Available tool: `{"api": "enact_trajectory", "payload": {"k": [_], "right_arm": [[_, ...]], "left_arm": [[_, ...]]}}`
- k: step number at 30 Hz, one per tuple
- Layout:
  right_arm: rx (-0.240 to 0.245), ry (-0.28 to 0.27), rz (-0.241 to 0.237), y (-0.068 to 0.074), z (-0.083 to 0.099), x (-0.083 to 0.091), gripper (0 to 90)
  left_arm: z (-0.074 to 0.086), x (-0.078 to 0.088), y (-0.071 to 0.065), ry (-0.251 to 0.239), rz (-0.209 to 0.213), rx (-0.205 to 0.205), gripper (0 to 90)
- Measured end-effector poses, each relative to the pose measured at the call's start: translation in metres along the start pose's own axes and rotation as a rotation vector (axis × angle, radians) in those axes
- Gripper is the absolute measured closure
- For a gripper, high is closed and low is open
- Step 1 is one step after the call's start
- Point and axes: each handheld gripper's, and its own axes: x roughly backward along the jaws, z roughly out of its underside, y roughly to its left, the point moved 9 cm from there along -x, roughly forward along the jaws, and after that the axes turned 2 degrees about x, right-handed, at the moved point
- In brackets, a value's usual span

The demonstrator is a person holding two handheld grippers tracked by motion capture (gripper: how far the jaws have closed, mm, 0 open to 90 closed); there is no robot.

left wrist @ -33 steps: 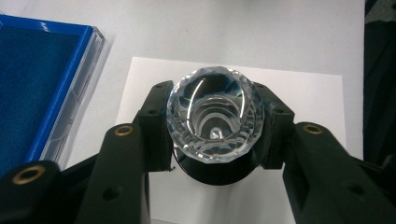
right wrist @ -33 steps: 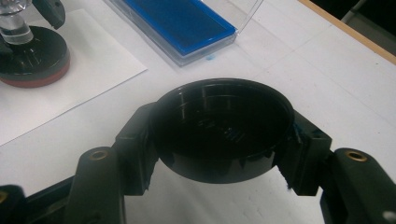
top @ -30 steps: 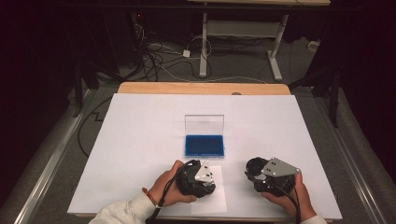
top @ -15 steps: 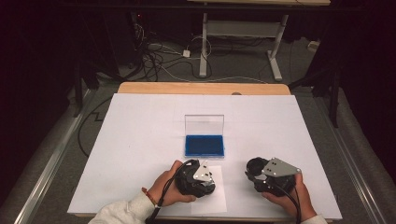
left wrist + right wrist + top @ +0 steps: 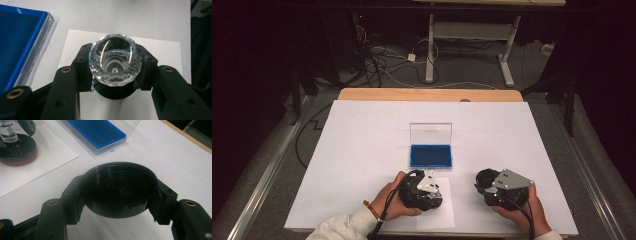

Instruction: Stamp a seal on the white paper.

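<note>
on white sheet point(image 5: 160, 50) | left gripper point(image 5: 113, 70) grips crystal knob point(image 5: 115, 62) | right gripper point(image 5: 117, 192) grips black cap point(image 5: 118, 188)

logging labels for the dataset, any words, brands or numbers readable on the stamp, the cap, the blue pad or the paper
No text can be read in any view.
Stamp in the left claw: clear faceted knob, no marking.
Cap in the right claw: faint raised marks inside, too dark to read.
Blue pad and paper: blank.
</note>
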Motion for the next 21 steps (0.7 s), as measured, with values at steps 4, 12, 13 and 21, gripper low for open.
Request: {"api": "enact_trajectory", "payload": {"k": [4, 12, 13, 21], "right_arm": [[0.002, 0.000, -0.002, 0.000, 0.000, 0.000, 38.5], [0.002, 0.001, -0.009, 0.001, 0.001, 0.000, 38.5], [0.000, 0.002, -0.007, 0.001, 0.001, 0.000, 38.4], [0.000, -0.007, -0.002, -0.001, 0.000, 0.002, 38.5]], "left_arm": [[0.000, 0.001, 0.000, 0.008, 0.004, 0.003, 54.4], [-0.002, 0.002, -0.001, -0.002, 0.004, 0.022, 54.4], [-0.004, 0.004, -0.002, -0.018, 0.014, 0.028, 54.4], [-0.015, 0.030, 0.003, -0.090, -0.010, 0.029, 54.5]]}}
